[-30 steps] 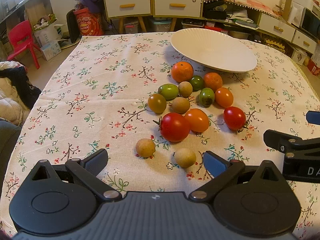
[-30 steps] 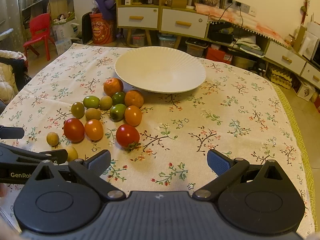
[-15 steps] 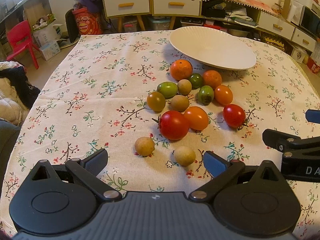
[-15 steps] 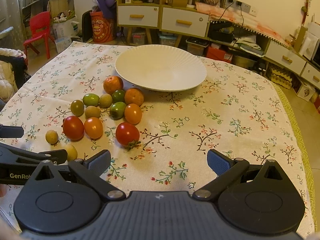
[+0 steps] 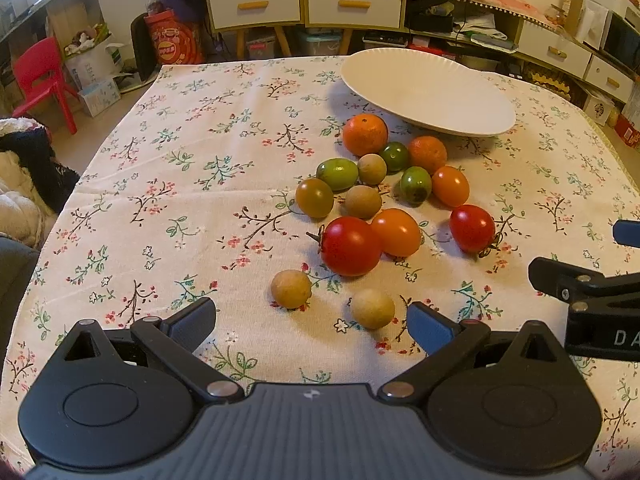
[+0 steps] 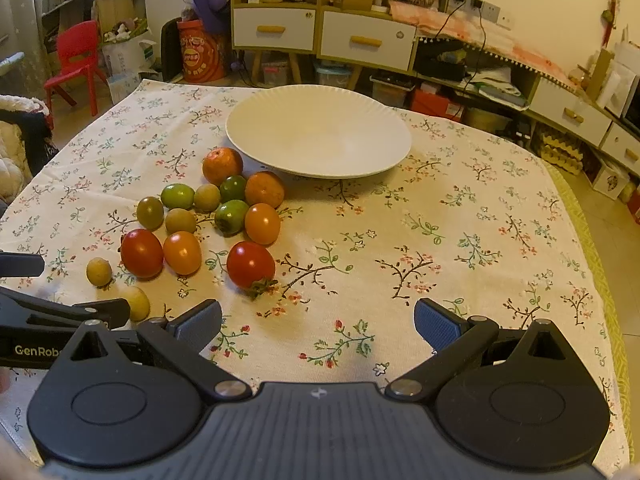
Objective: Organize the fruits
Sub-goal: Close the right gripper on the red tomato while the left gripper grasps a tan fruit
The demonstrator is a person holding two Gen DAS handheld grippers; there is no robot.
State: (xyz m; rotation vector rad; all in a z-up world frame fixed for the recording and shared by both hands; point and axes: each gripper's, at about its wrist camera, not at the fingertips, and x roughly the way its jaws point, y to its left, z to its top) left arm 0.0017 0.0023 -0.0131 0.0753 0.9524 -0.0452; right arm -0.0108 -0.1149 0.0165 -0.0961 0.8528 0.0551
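Note:
Several small fruits lie in a cluster on the flowered tablecloth (image 5: 180, 184): red tomatoes (image 5: 350, 246), orange ones (image 5: 397, 232), green ones (image 5: 337, 174), two oranges (image 5: 365, 135) and tan longans (image 5: 372, 308). A white plate (image 5: 428, 92) stands empty behind them; it also shows in the right wrist view (image 6: 318, 136). My left gripper (image 5: 310, 322) is open and empty, just short of the two nearest longans. My right gripper (image 6: 318, 322) is open and empty, to the right of the cluster, near a red tomato (image 6: 251, 265).
The right gripper's fingers (image 5: 580, 284) show at the right edge of the left wrist view; the left gripper (image 6: 60, 316) shows at the left of the right wrist view. Drawers, shelves and a red chair (image 6: 74, 60) stand beyond the table.
Both grippers have crept slightly forward towards the fruits. The fruits and the plate have not moved.

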